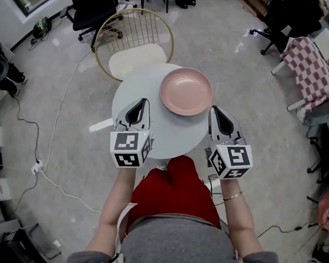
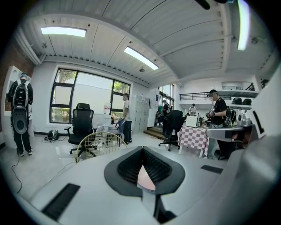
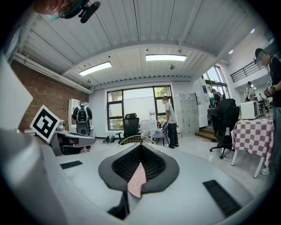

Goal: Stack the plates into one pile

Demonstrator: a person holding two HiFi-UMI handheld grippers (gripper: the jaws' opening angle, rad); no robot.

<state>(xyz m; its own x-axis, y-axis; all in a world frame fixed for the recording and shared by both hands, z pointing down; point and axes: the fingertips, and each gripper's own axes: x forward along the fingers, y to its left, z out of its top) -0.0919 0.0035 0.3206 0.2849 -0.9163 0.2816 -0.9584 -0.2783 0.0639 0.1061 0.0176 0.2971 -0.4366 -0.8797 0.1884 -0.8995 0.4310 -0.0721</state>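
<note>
Item: pink plate pile point(image 1: 186, 91) on the round table point(image 1: 134, 99), far right side, no loose plate beside it; left gripper point(image 1: 138, 109) and right gripper point(image 1: 220, 120) flank it, jaws pressed together and empty, likely because stacking looks finished.

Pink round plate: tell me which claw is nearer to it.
Right. The right claw lies just off the pink round plate's right rim; the left claw lies off its left side, across a clearly wider gap.
</note>
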